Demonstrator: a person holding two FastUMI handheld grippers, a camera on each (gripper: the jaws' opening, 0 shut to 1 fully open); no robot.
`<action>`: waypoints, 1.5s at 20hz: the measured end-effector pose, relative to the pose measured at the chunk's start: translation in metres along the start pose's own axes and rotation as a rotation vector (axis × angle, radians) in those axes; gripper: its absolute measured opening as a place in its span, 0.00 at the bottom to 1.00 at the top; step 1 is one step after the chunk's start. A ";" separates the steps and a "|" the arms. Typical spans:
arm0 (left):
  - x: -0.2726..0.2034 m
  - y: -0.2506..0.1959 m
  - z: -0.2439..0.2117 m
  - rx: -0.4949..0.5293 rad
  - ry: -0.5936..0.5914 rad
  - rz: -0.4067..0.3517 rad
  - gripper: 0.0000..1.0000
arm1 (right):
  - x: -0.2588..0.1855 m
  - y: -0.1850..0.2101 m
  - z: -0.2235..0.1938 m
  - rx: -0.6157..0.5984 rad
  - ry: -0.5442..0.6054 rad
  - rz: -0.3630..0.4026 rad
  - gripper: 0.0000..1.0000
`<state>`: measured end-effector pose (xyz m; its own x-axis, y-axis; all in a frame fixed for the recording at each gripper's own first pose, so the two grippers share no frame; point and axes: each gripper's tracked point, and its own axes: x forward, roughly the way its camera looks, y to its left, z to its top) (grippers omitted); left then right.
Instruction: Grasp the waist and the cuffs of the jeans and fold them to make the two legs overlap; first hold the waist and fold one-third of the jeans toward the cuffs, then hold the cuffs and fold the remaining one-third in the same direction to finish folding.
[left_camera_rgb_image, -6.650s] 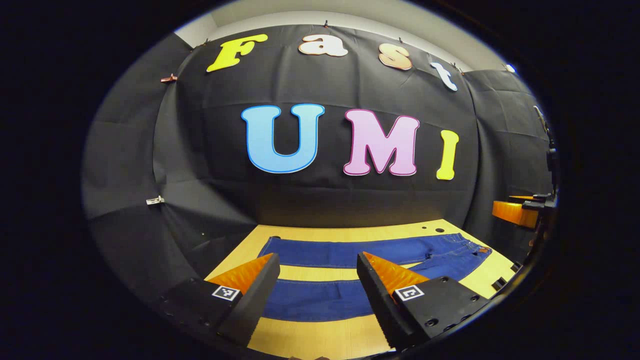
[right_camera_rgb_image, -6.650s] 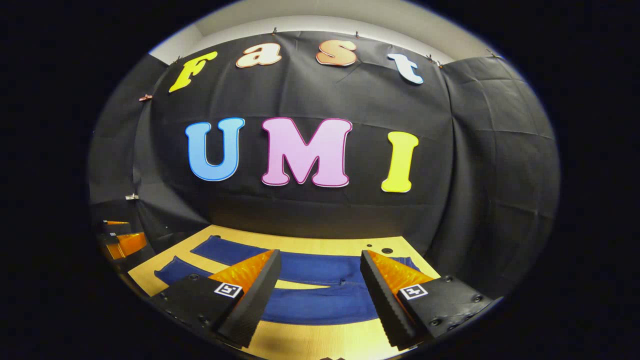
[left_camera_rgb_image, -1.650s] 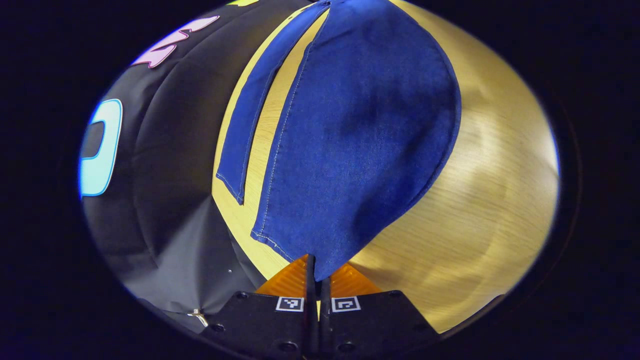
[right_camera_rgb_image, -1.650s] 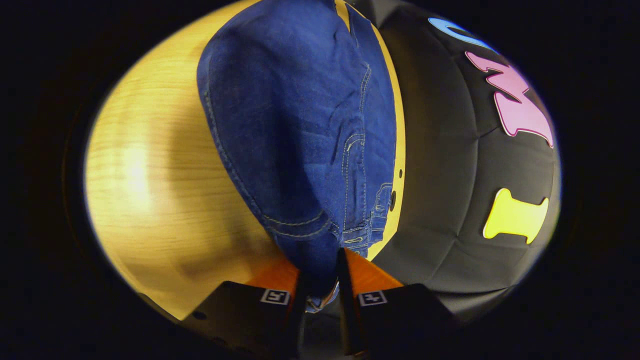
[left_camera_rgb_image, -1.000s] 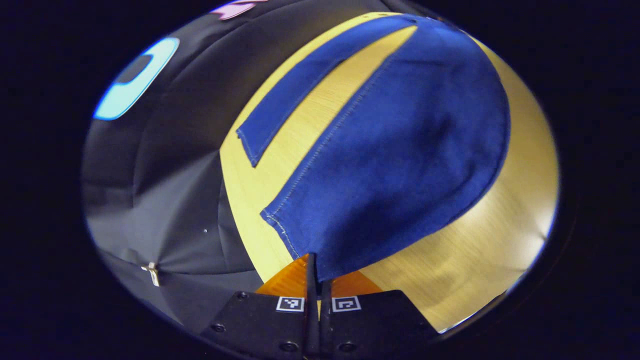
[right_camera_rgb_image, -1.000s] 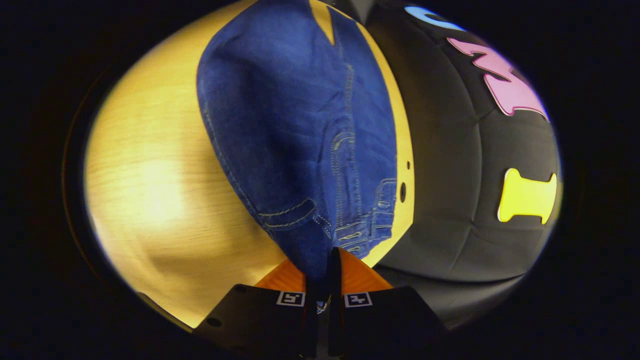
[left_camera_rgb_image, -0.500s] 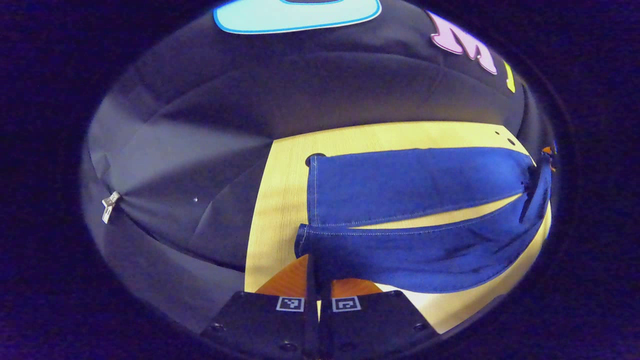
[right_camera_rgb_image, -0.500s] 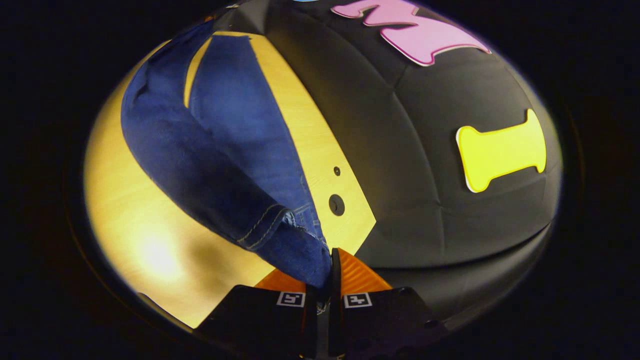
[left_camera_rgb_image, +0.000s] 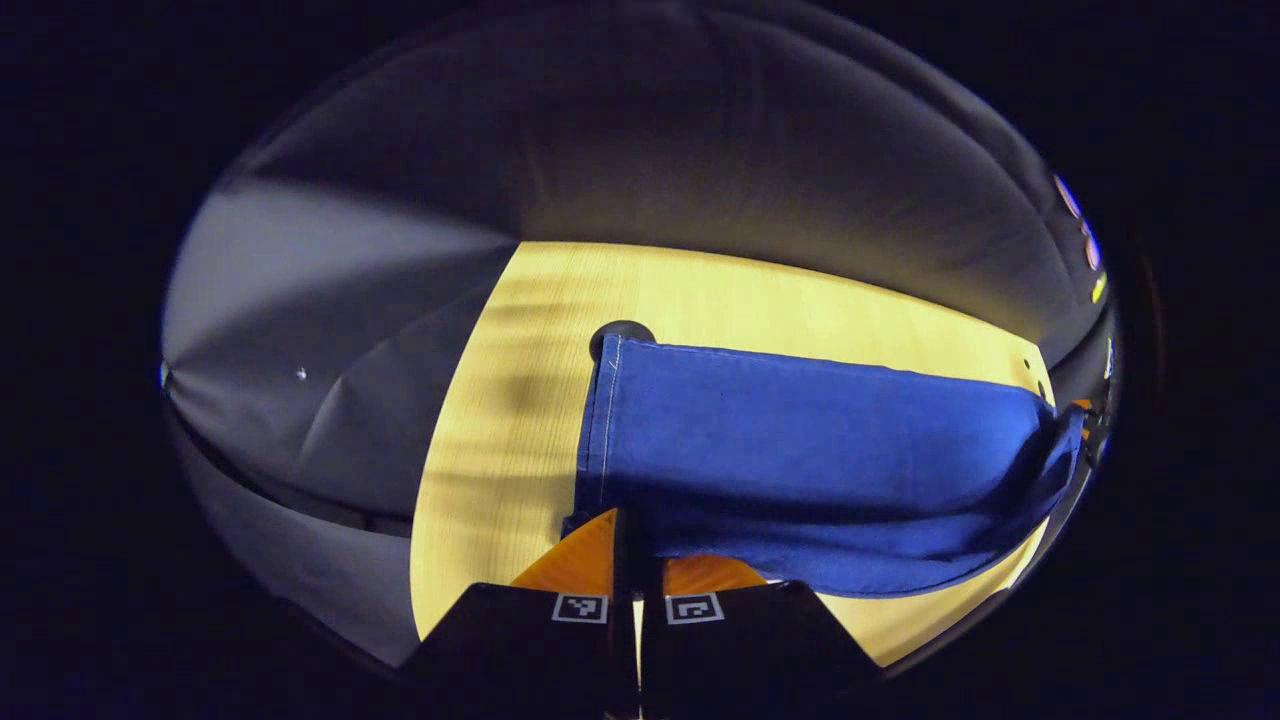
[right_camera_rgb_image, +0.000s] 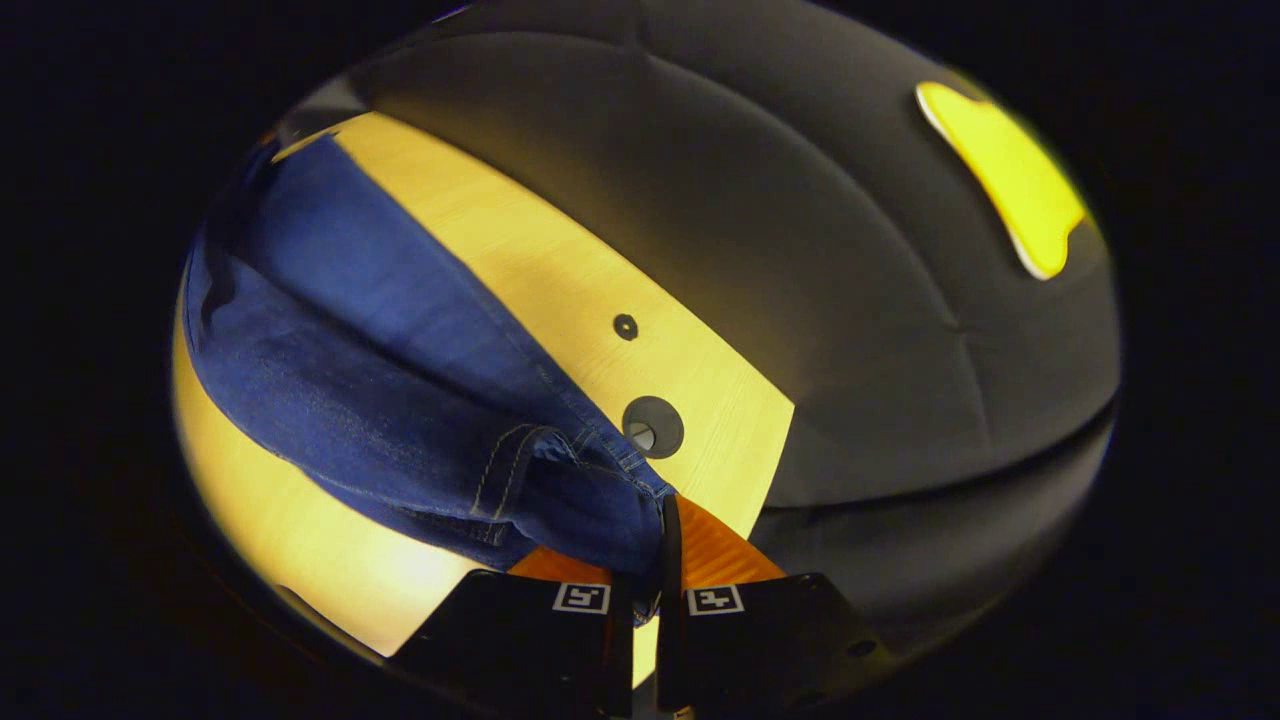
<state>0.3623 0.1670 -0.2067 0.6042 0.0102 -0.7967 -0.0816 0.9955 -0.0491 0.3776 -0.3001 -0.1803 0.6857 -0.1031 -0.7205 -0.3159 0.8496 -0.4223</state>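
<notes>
Pinching is being done by both grippers on the jeans (left_camera_rgb_image: 800, 440). In the left gripper view, the left gripper (left_camera_rgb_image: 636, 540) is being kept pressed together on the cuff end of the lifted leg, with denim caught between its two fingers. That leg is being laid over the other leg, which is lying flat on the wooden table (left_camera_rgb_image: 490, 420); the two cuff edges are sitting nearly in line at the left end of the cloth. A dark round hole (left_camera_rgb_image: 620, 333) in the tabletop is being partly covered by the far corner of the cuff. At the far right edge of that view a small part of the other gripper is being seen, too small to judge.

In the right gripper view, the right gripper (right_camera_rgb_image: 655, 555) is being held closed on the waist (right_camera_rgb_image: 560, 470), with the waistband gathered between its fingers. The jeans are running leftward from it across the table. Two round holes (right_camera_rgb_image: 652, 428) are being seen just beside the waist.
</notes>
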 end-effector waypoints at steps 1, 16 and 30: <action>0.013 0.003 0.002 -0.014 0.012 0.017 0.07 | -0.004 -0.004 0.006 0.074 0.007 0.006 0.13; -0.105 -0.013 0.070 -0.117 -0.474 0.132 0.98 | -0.154 -0.070 0.028 0.704 -0.188 -0.139 0.98; -0.222 -0.156 -0.027 -0.070 -0.621 0.017 0.98 | -0.112 -0.046 -0.042 1.171 -0.229 -0.217 0.99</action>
<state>0.2198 0.0066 -0.0383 0.9486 0.1003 -0.3001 -0.1346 0.9863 -0.0957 0.2879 -0.3494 -0.1026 0.7885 -0.3080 -0.5324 0.5228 0.7916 0.3163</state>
